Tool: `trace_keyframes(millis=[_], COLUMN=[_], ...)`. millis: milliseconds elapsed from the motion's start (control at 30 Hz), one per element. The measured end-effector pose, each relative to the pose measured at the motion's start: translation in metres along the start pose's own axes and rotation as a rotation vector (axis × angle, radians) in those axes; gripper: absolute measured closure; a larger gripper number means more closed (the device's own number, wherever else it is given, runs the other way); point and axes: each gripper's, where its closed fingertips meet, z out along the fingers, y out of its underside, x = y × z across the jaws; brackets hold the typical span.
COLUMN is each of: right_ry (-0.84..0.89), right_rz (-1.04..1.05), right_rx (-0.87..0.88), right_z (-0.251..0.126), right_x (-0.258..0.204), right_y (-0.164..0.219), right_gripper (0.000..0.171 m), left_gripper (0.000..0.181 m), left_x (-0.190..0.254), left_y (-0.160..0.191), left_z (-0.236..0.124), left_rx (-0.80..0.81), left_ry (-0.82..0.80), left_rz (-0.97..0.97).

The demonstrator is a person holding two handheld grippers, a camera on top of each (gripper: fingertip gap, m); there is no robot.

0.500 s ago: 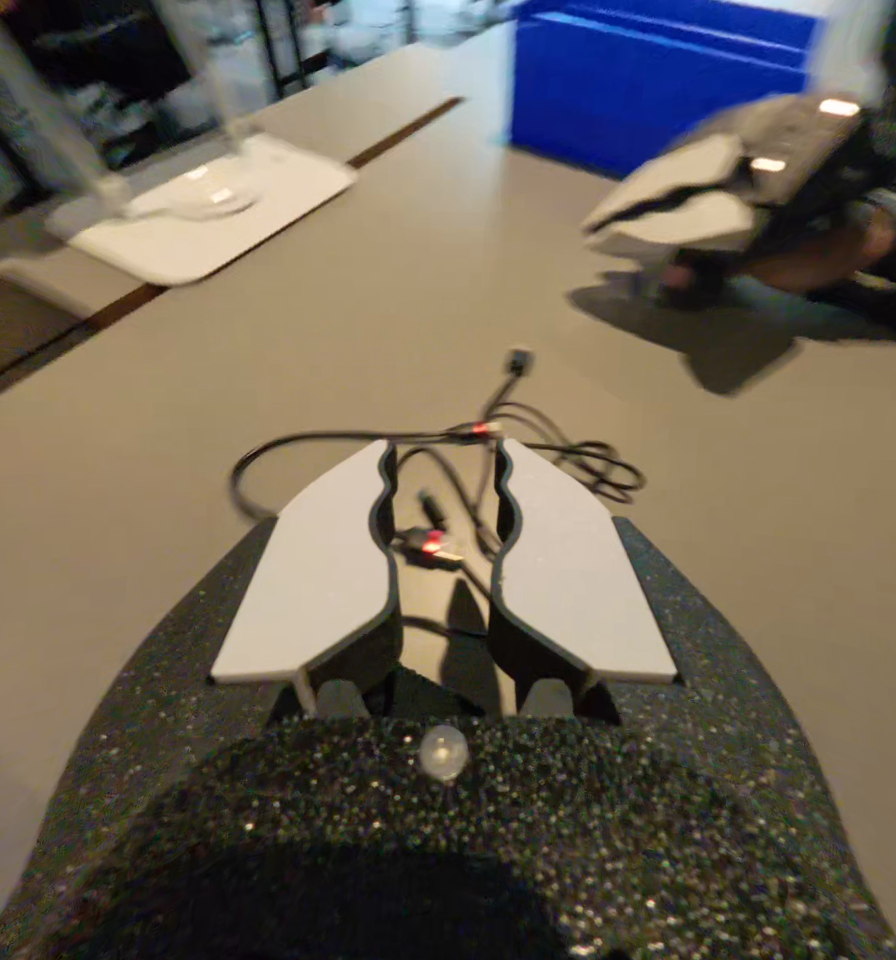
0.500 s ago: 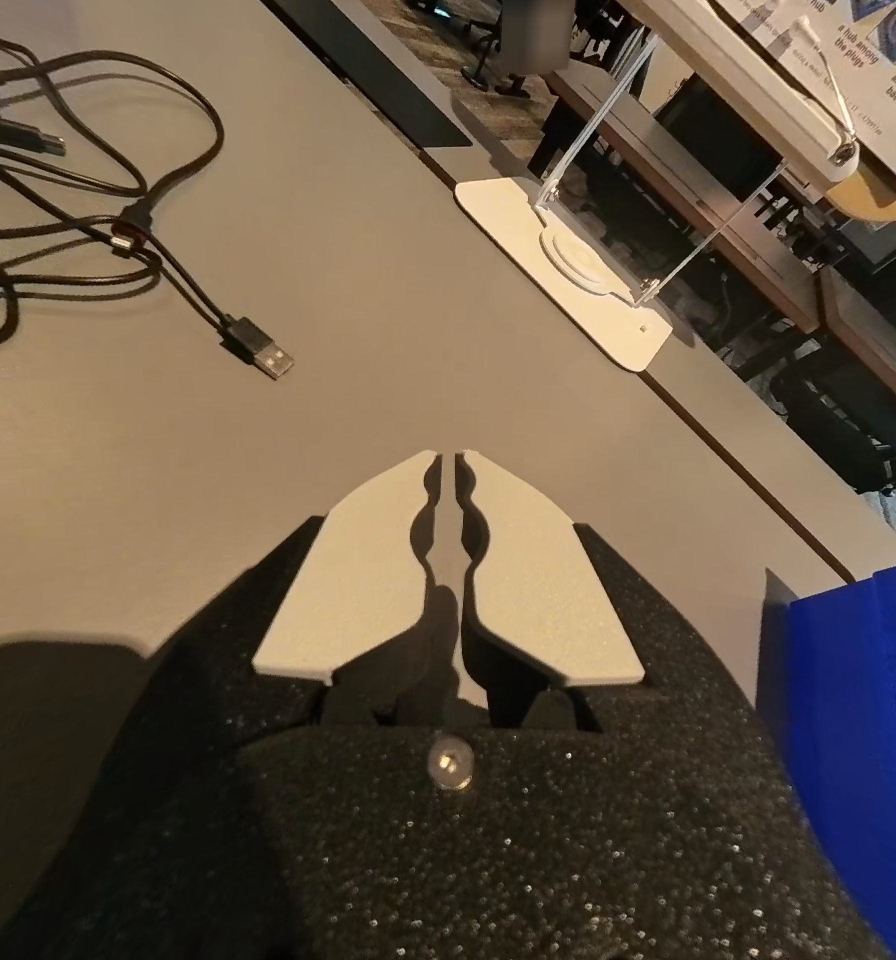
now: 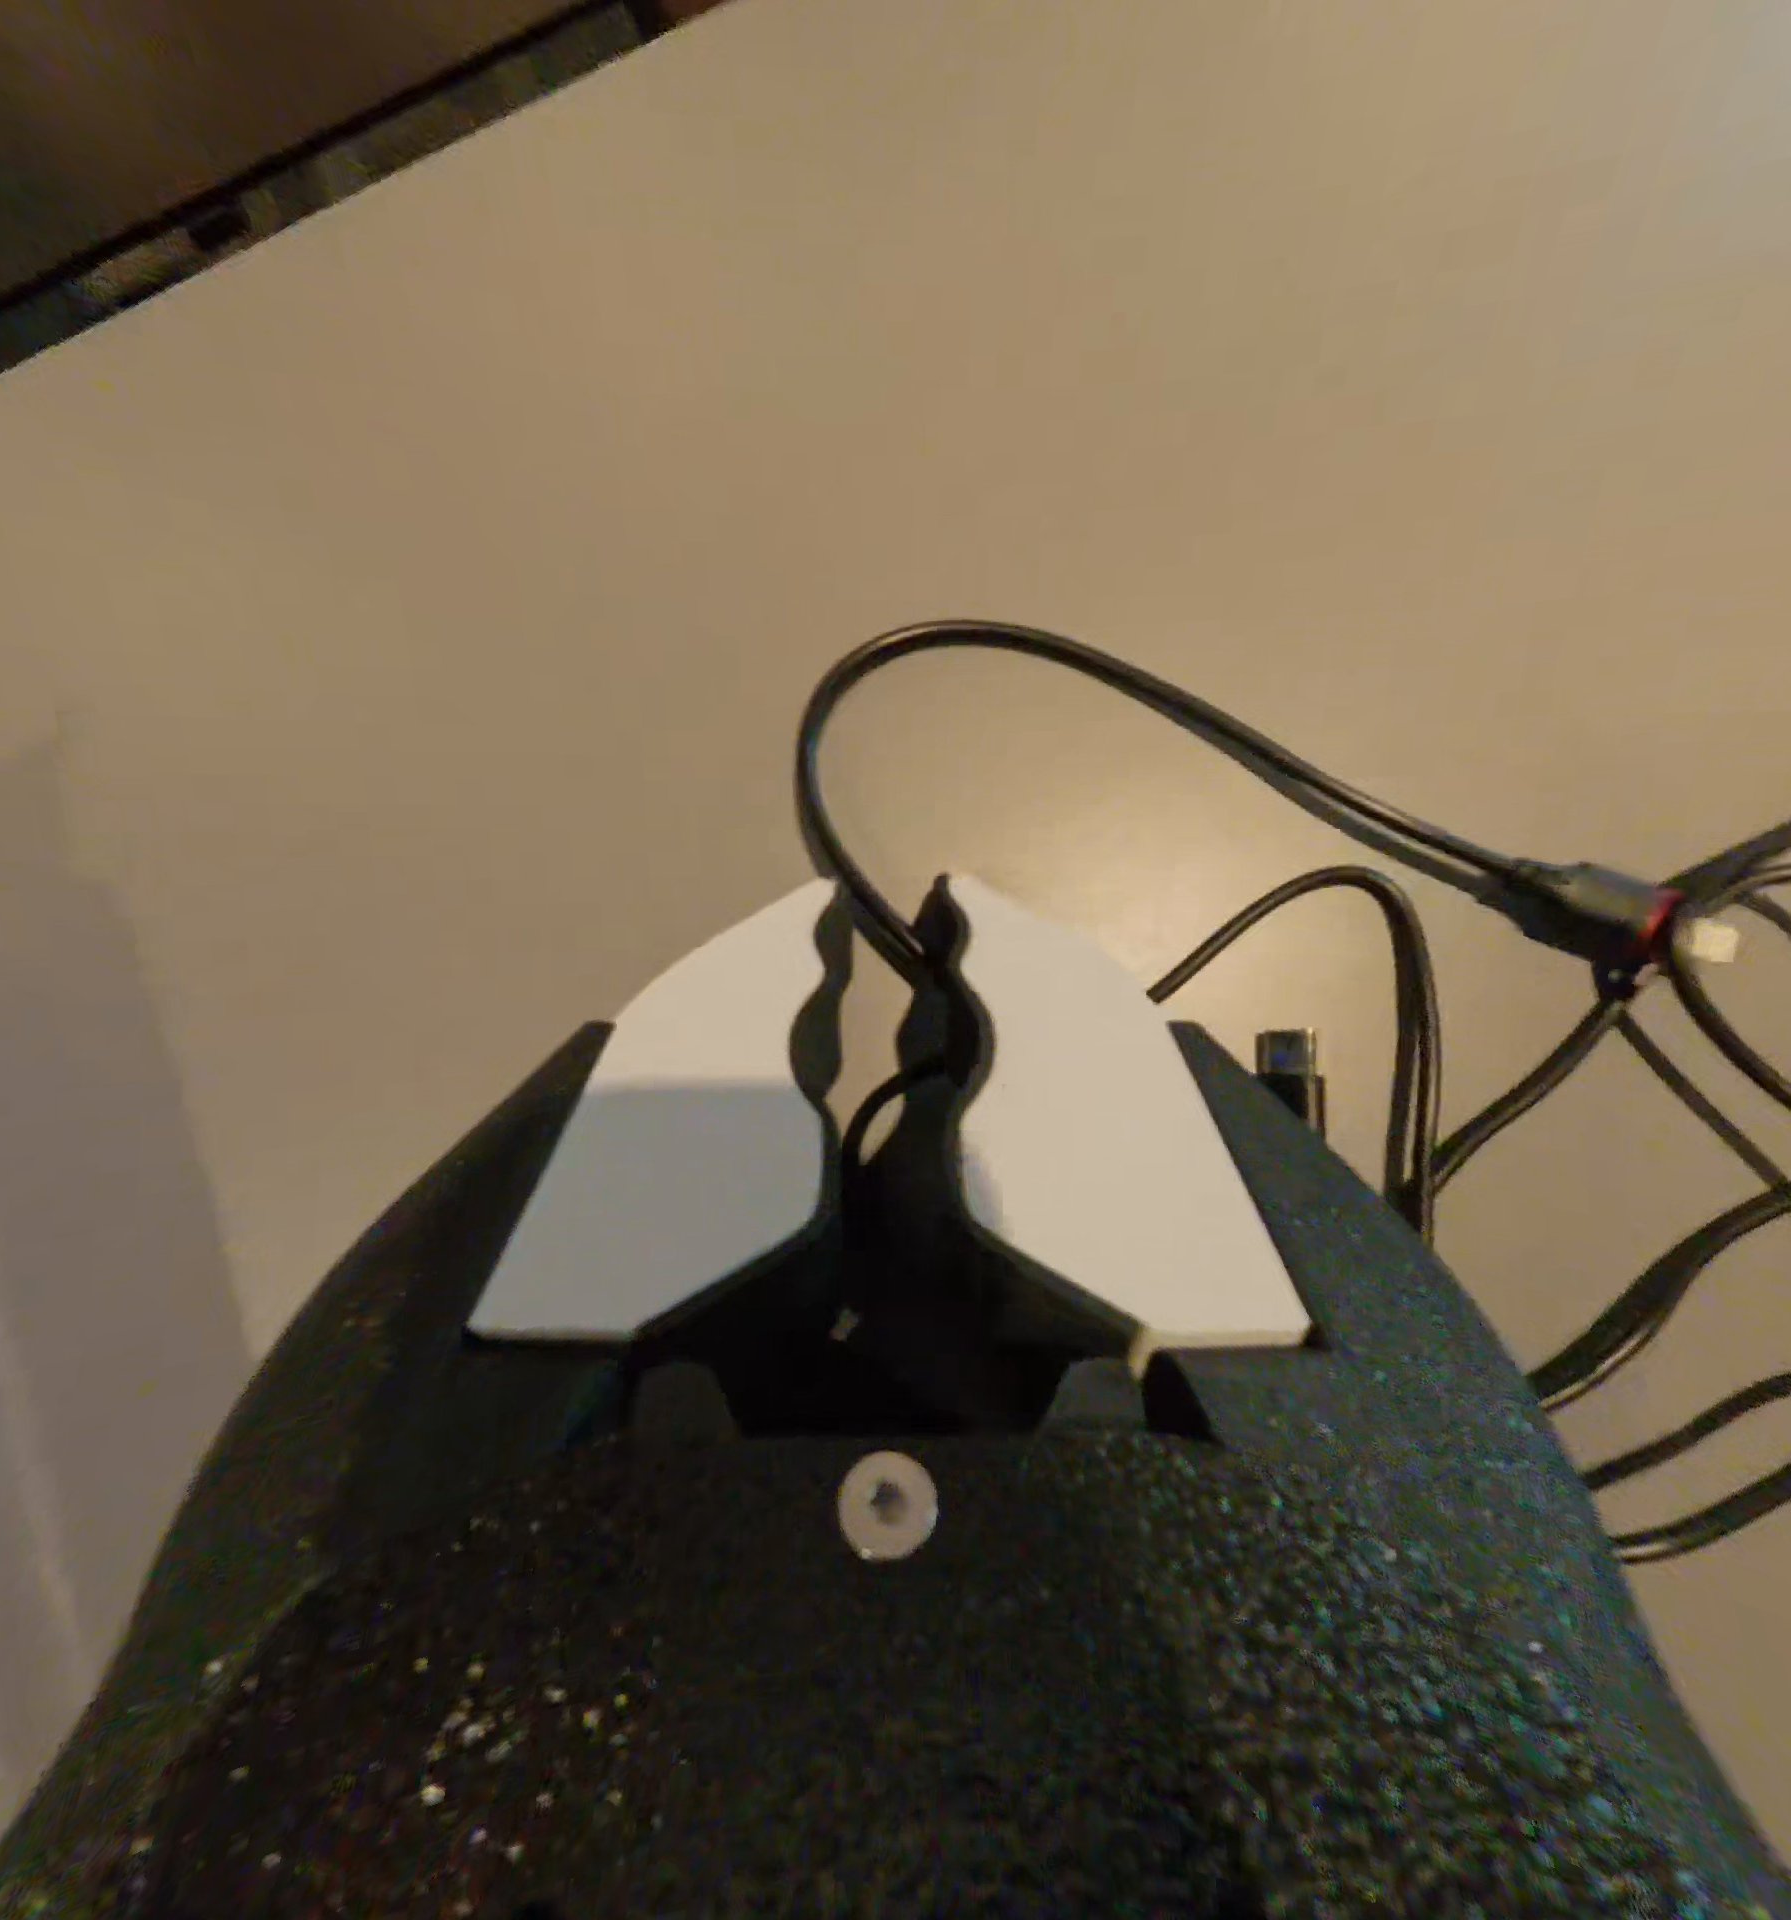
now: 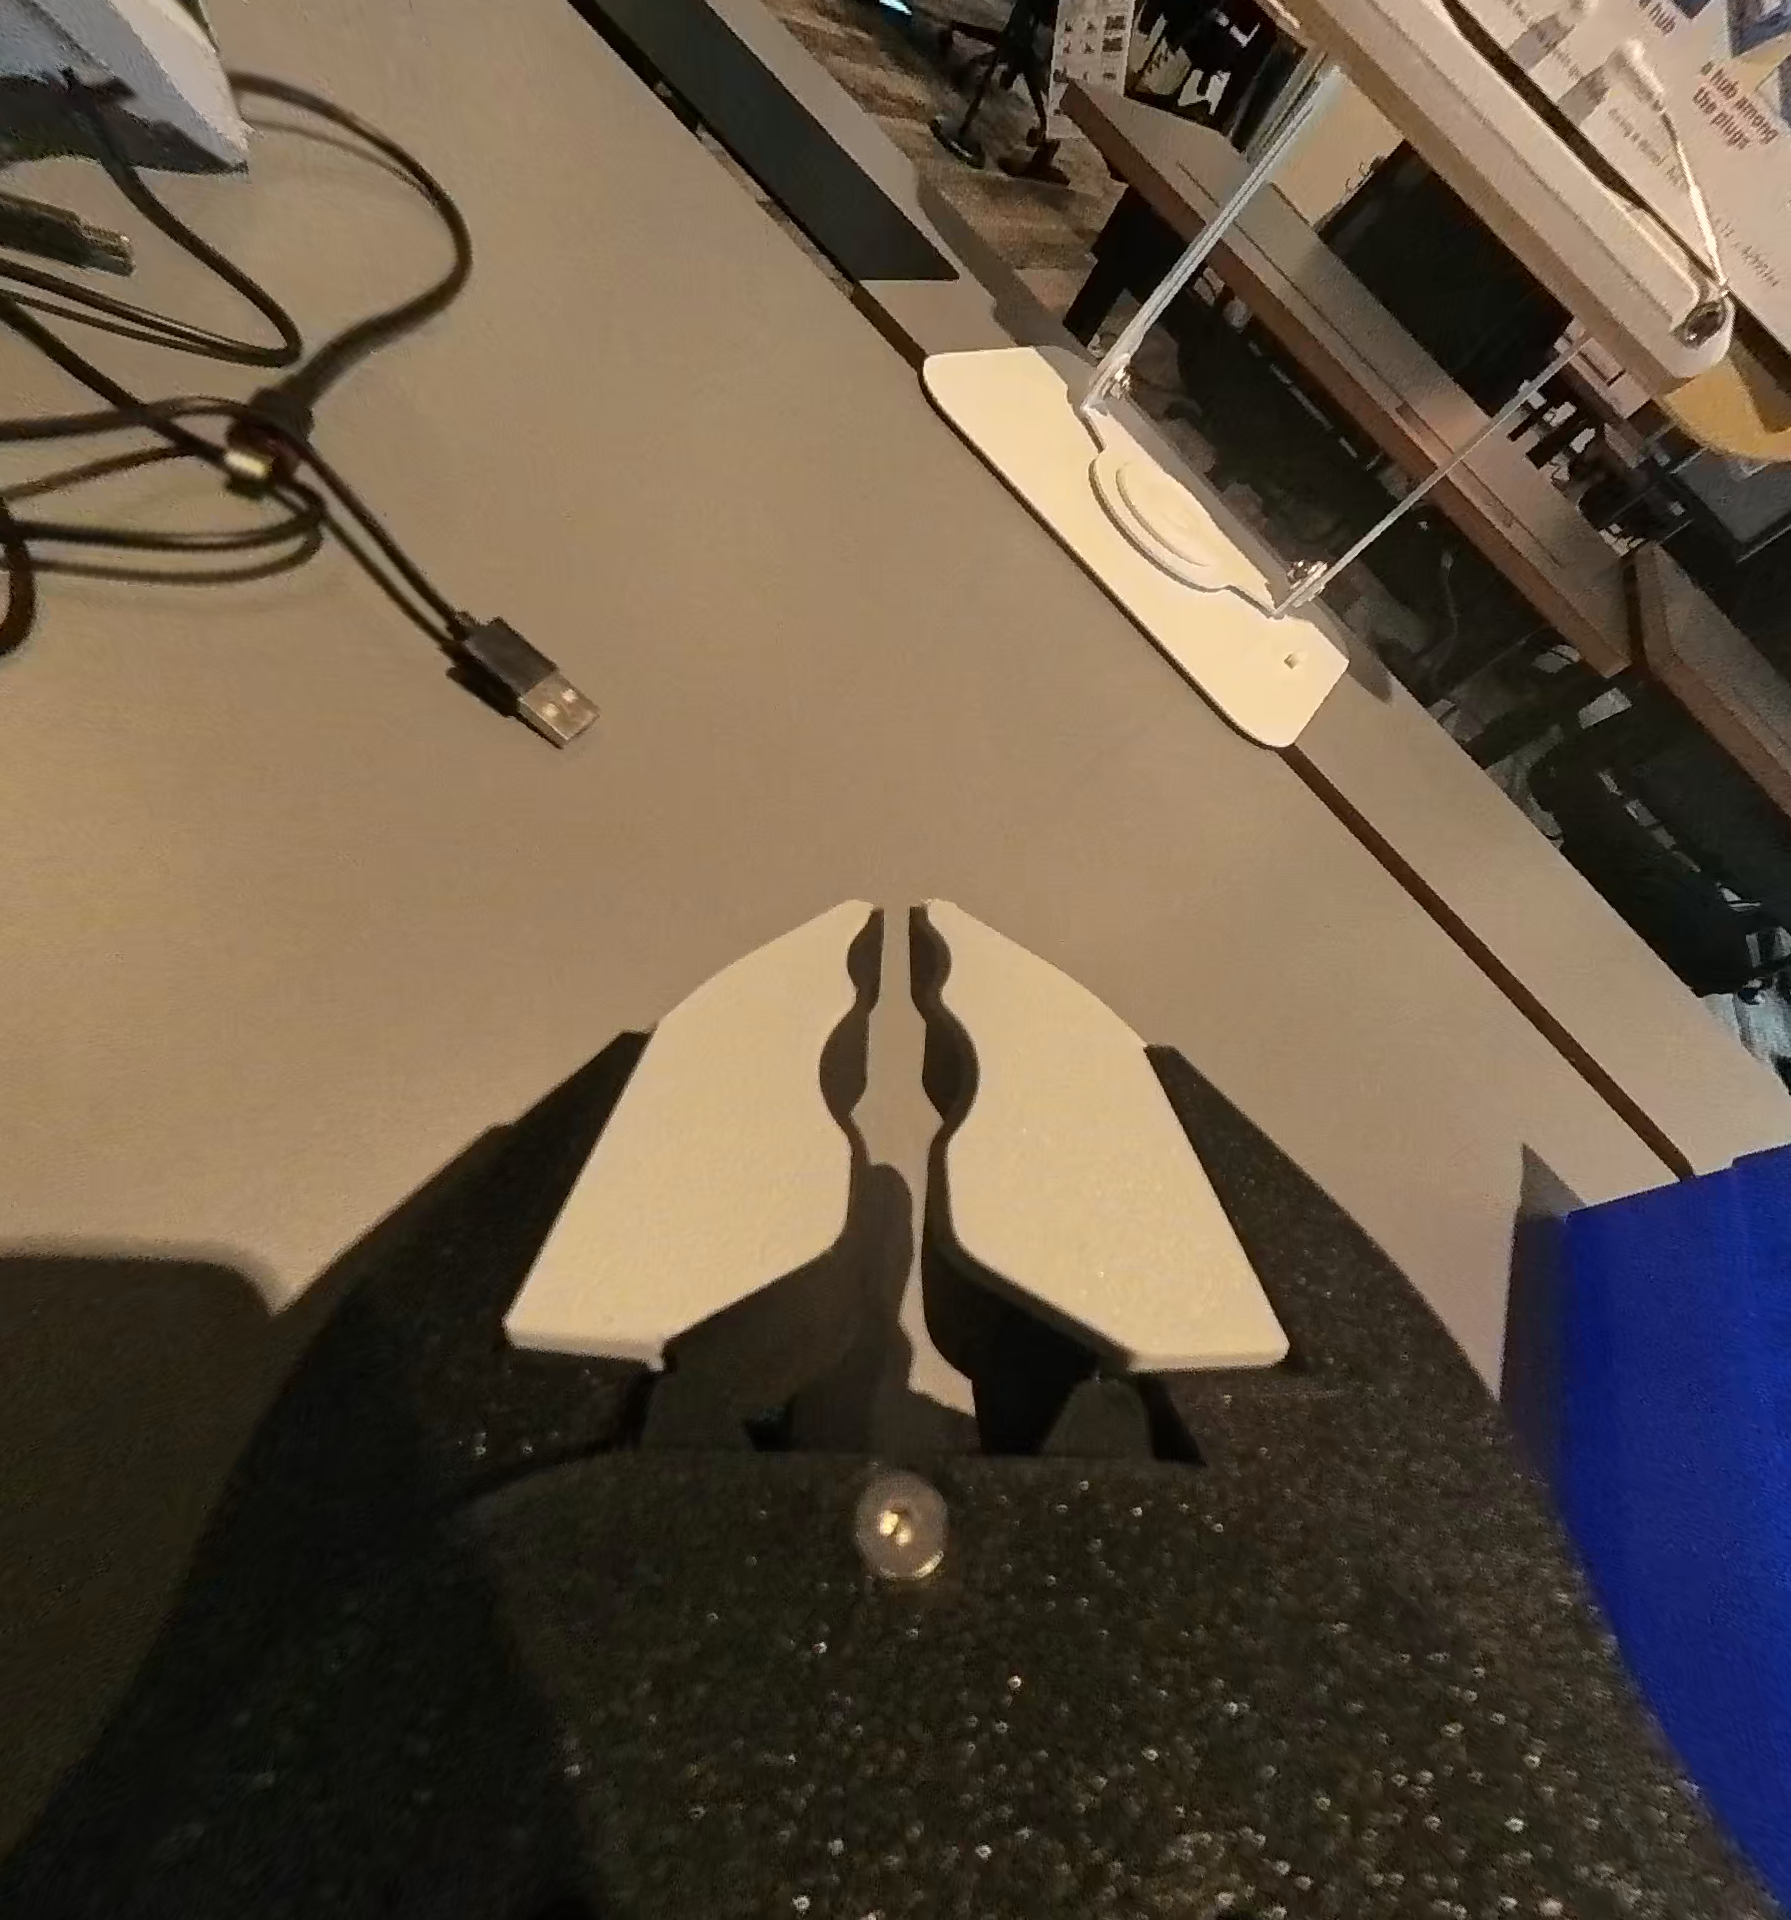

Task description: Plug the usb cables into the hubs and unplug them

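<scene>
Left gripper nearly closed, a thin black cable pinched between its tips, probably gripped; view blurry. More cables and a red-banded connector at right. Right gripper almost closed, empty, above the table. USB plug lies upper left; white stand upper right.

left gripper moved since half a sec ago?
Yes. The left gripper dropped forward onto the black cables on the table, fingers now closed on one.
</scene>
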Motion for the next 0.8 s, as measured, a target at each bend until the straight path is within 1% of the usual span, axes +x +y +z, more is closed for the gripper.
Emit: trace_keyframes(millis=[100, 133, 233, 300, 367, 467, 533, 600, 633, 700, 767, 800], right_ry=[0.000, -0.001, -0.004, -0.007, -0.010, -0.010, -0.008, -0.007, -0.007, -0.006, -0.004, -0.001], right_rz=[0.005, 0.008, 0.017, 0.022, 0.012, -0.017, -0.030, -0.032, -0.031, -0.028, -0.033, -0.037], right_rx=[0.001, 0.003, 0.006, 0.006, 0.005, 0.002, -0.003, -0.003, -0.004, -0.006, -0.011, -0.015], right_z=[0.000, -0.001, -0.001, -0.001, -0.001, -0.001, 0.000, 0.000, 0.000, 0.000, 0.001, 0.002], right_x=[0.000, 0.001, 0.001, 0.002, 0.000, -0.003, -0.004, -0.004, -0.004, -0.004, -0.004, -0.004], right_y=[0.000, 0.000, 0.000, 0.000, 0.000, 0.000, 0.000, 0.000, 0.000, 0.000, 0.001, 0.001], right_gripper=[0.166, 0.166, 0.166, 0.166, 0.166, 0.166, 0.166, 0.166, 0.166, 0.166, 0.166, 0.166], left_gripper=[0.176, 0.178, 0.178, 0.178, 0.178, 0.179, 0.179, 0.179, 0.179, 0.178, 0.178, 0.178], left_x=[0.002, 0.003, 0.002, -0.001, -0.007, -0.024, -0.049, -0.089, -0.110, -0.154, -0.191, -0.207], left_y=[-0.001, -0.005, -0.032, -0.054, -0.068, -0.086, -0.093, -0.089, -0.081, -0.053, -0.016, 0.005], left_z=[0.000, -0.001, -0.018, -0.039, -0.060, -0.099, -0.137, -0.184, -0.206, -0.248, -0.275, -0.281], left_rx=[0.000, 0.029, 0.204, 0.359, 0.481, 0.714, 0.851, 0.907, 0.894, 0.820, 0.699, 0.624], left_ry=[-0.032, -0.030, -0.027, -0.030, -0.042, -0.062, -0.166, -0.384, -0.504, -0.752, -0.934, -0.990], left_rz=[0.061, 0.067, 0.058, 0.045, 0.008, -0.071, -0.081, -0.063, -0.060, -0.081, -0.146, -0.208])
